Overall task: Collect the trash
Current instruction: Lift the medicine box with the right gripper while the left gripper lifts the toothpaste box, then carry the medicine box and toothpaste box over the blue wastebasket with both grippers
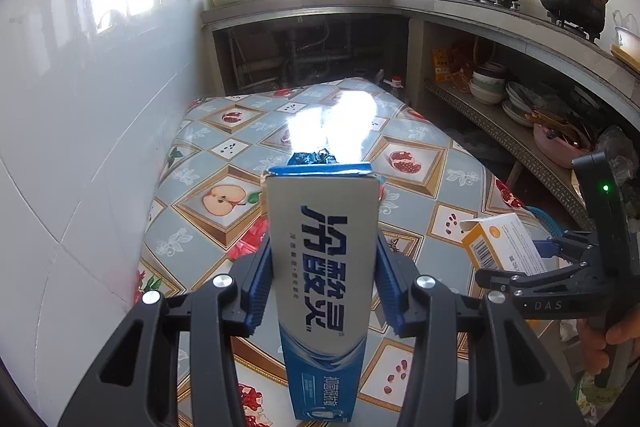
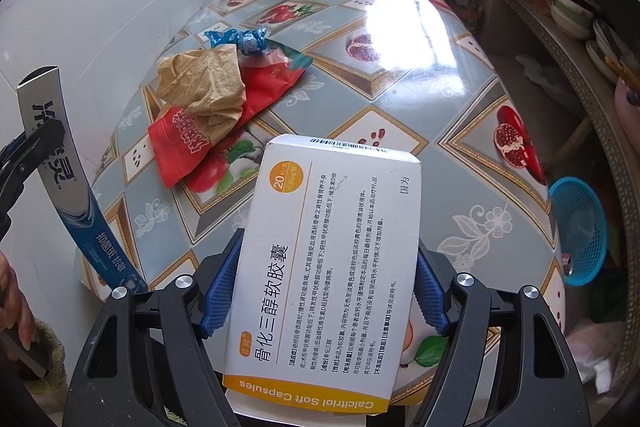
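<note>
Left wrist view: the left hand-held gripper (image 1: pixel 322 287) is clenched on a toothpaste box (image 1: pixel 322 267), the right hand-held gripper (image 2: pixel 322 291) on a medicine box (image 2: pixel 332 259), both above the table (image 2: pixel 460 115).

Each box stands lengthwise between blue pads (image 1: pixel 260 287), pinched on both long sides. On the far left part of the fruit-patterned table lie a crumpled brown paper (image 2: pixel 204 87), a red wrapper (image 2: pixel 192 139) beneath it and a blue wrapper (image 2: pixel 244 41) just beyond. A blue basket (image 2: pixel 580 231) sits low off the table's right edge.
</note>
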Available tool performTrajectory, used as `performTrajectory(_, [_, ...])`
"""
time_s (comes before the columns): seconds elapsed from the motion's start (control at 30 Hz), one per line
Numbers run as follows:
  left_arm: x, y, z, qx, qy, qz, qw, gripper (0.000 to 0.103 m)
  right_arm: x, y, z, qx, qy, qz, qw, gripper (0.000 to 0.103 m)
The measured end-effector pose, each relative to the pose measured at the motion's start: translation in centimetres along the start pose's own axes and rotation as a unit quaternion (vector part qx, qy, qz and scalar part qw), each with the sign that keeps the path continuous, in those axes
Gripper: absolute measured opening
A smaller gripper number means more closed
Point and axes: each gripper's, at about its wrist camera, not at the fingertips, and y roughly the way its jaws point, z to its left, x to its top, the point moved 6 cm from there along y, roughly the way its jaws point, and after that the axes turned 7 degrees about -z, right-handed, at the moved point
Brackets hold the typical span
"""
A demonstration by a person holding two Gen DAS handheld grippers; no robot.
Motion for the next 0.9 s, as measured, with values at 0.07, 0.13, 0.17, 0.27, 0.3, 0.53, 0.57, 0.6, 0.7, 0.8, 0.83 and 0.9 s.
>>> performTrajectory(0.07, [0.3,-0.2,-0.1,0.000,0.002,-0.004,1.0000,0.045,0.0,-0.2,-0.1,0.001,0.001,-0.003,1.000,0.071])
performTrajectory(0.13, [0.5,-0.4,-0.3,0.000,0.004,-0.007,1.0000,0.045,0.0,-0.4,-0.2,0.003,0.003,-0.006,1.000,0.071])
performTrajectory(0.17, [0.6,-0.6,-0.4,-0.001,0.005,-0.009,0.9999,0.044,0.0,-0.5,-0.2,0.003,0.003,-0.007,1.000,0.071])
performTrajectory(0.27, [0.9,-0.8,-0.7,-0.002,0.008,-0.013,0.9999,0.044,0.0,-0.9,-0.3,0.006,0.005,-0.011,1.000,0.071])
performTrajectory(0.3, [1.0,-0.8,-0.8,-0.002,0.008,-0.014,0.9999,0.044,0.0,-1.0,-0.4,0.007,0.006,-0.013,1.000,0.071])
performTrajectory(0.53, [1.8,-1.5,-1.4,-0.007,0.010,-0.024,0.9996,0.044,0.2,-1.9,-0.8,0.023,0.019,-0.029,0.999,0.071])
performTrajectory(0.57, [1.9,-1.6,-1.5,-0.008,0.010,-0.026,0.9996,0.044,0.2,-2.1,-0.8,0.026,0.021,-0.031,0.999,0.071])
performTrajectory(0.6, [2.1,-1.7,-1.6,-0.010,0.010,-0.028,0.9995,0.044,0.2,-2.3,-0.9,0.028,0.024,-0.033,0.999,0.071])
performTrajectory(0.7, [2.6,-1.9,-2.0,-0.018,0.012,-0.035,0.9992,0.044,0.4,-2.9,-1.1,0.030,0.028,-0.044,0.998,0.071])
performTrajectory(0.8, [3.3,-2.0,-2.8,-0.034,0.013,-0.042,0.9985,0.044,0.4,-3.9,-1.4,0.034,0.035,-0.057,0.997,0.071])
performTrajectory(0.83, [3.6,-2.1,-3.1,-0.039,0.013,-0.044,0.9982,0.044,0.5,-4.1,-1.7,0.034,0.039,-0.062,0.997,0.071])
performTrajectory(0.9, [4.2,-2.0,-3.9,-0.049,0.017,-0.049,0.9975,0.044,0.4,-4.7,-2.3,0.036,0.049,-0.070,0.996,0.071])
